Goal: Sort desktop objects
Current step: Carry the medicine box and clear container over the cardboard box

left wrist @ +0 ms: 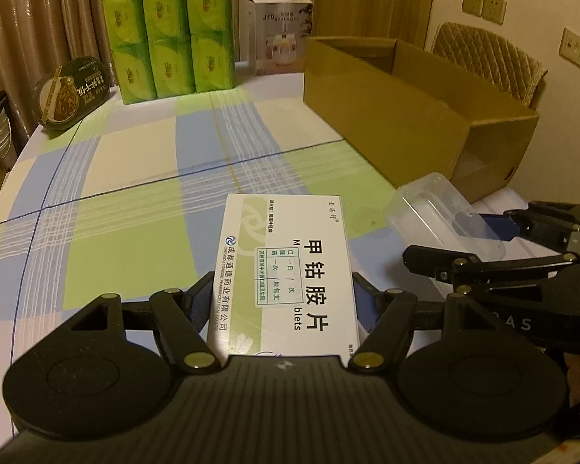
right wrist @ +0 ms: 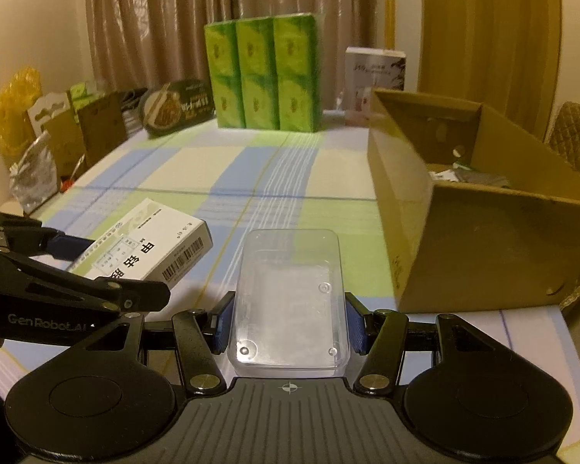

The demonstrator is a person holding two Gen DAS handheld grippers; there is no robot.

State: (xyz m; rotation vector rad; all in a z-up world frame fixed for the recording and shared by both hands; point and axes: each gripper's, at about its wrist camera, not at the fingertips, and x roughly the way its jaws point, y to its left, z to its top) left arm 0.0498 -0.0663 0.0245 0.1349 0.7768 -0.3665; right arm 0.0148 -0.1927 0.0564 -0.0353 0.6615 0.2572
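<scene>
Slippage is the main risk: the left gripper [left wrist: 282,301] pinches the medicine box [left wrist: 286,270] and the right gripper [right wrist: 288,326] clamps the clear plastic case [right wrist: 290,301], both lifted near the cardboard box [right wrist: 483,208]; smooth plastic could slide free
</scene>
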